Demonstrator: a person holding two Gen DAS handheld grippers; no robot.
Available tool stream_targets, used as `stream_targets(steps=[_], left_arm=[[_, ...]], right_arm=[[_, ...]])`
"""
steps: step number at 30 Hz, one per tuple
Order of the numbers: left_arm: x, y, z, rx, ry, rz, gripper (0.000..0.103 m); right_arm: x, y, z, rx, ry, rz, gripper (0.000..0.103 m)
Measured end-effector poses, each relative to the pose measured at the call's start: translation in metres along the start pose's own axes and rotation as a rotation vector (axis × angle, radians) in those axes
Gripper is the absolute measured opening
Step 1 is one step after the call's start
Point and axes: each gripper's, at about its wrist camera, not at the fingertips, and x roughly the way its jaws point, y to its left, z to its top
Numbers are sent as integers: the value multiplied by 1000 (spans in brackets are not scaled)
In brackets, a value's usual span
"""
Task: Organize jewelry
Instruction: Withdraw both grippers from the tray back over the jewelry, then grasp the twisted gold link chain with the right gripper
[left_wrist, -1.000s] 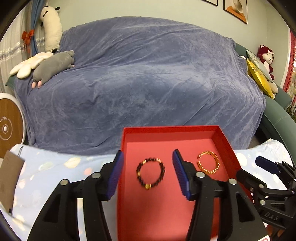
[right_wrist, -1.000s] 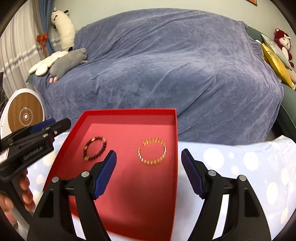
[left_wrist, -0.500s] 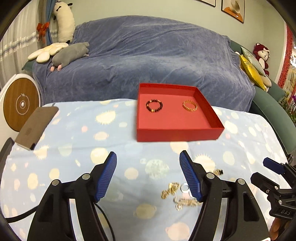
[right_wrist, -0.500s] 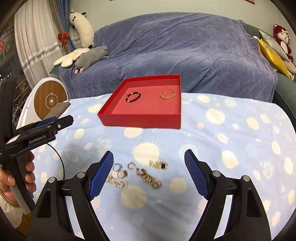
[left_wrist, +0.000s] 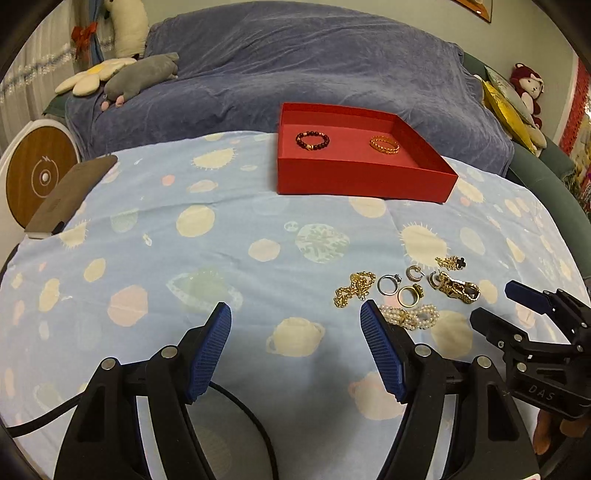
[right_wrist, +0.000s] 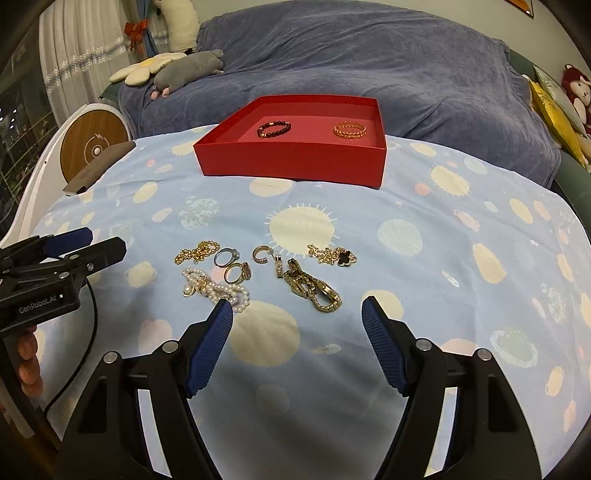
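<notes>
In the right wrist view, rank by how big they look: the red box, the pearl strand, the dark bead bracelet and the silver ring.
1. red box
2. pearl strand, though it lies nearer the camera
3. dark bead bracelet, set farther back
4. silver ring

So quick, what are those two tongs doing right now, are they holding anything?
Left tongs: open, holding nothing, jaws just opening.
Right tongs: open, holding nothing, jaws just closing a little.

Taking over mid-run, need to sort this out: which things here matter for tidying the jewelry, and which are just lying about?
Job:
red box
dark bead bracelet and gold bracelet in it
loose jewelry on the cloth: pearl strand, gold chain, rings
left gripper and right gripper, both open and empty

Lying about:
brown card
plush toys
sofa throw
</notes>
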Motion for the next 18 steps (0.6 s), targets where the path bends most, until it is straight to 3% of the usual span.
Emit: stream_targets(steps=[10,18], left_arm=[[11,-1,-3,-30,44,-42,70],[9,-4,-4,-26,42,-48,70]], right_arm=[[33,-21,4,72,55,-11,63],[37,-11,3,19,62,-20,40]])
